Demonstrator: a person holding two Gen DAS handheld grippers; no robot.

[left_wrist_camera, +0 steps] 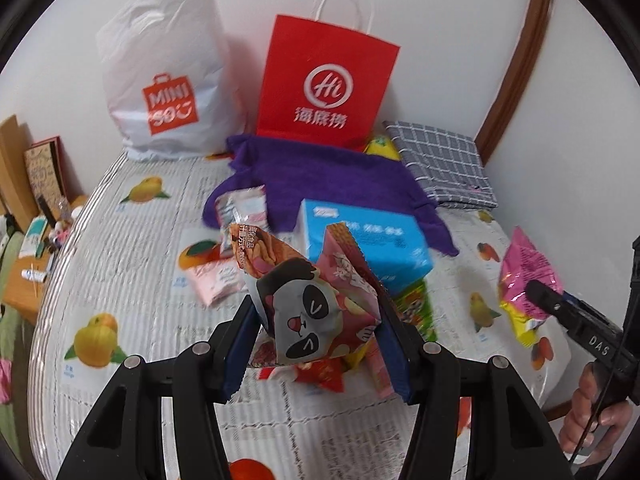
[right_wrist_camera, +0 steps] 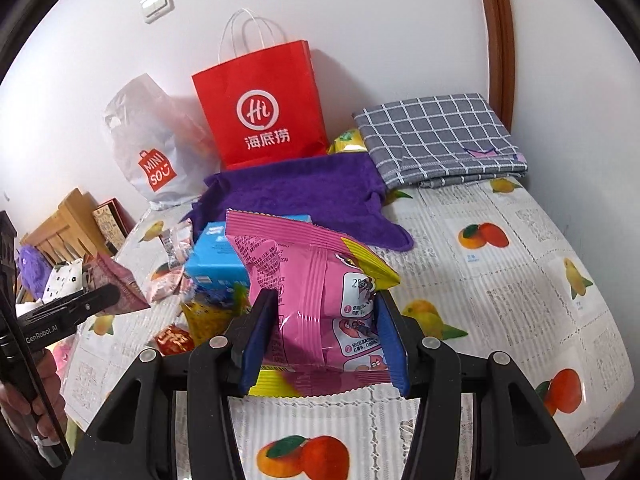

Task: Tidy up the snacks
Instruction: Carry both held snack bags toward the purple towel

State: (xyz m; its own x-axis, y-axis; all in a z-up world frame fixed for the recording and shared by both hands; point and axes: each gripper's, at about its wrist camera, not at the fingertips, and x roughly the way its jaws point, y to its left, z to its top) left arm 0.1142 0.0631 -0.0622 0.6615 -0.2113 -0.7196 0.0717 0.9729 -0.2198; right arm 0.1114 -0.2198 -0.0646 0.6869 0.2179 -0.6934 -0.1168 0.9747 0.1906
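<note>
Snacks fill both of your grippers above the desk: your left gripper (left_wrist_camera: 316,332) has its jaws clamped on a panda-print snack bag (left_wrist_camera: 316,304), held clear of the surface, while your right gripper (right_wrist_camera: 324,332) has its jaws pressed against both sides of a pink snack bag (right_wrist_camera: 316,292). More packets lie beneath them around a blue box (left_wrist_camera: 368,240), which sits on the fruit-print tablecloth (left_wrist_camera: 120,280) just in front of a purple towel (left_wrist_camera: 320,176). Behind the towel, a red paper bag (left_wrist_camera: 324,80) and a white plastic bag (left_wrist_camera: 168,76) stand against the white wall, with a folded checked cloth (right_wrist_camera: 436,140) at the far right corner beside a brown door frame (right_wrist_camera: 500,40). The desk's left edge drops to a cluttered wooden shelf (left_wrist_camera: 24,280). Bare tablecloth lies open along the right side in your right wrist view.
</note>
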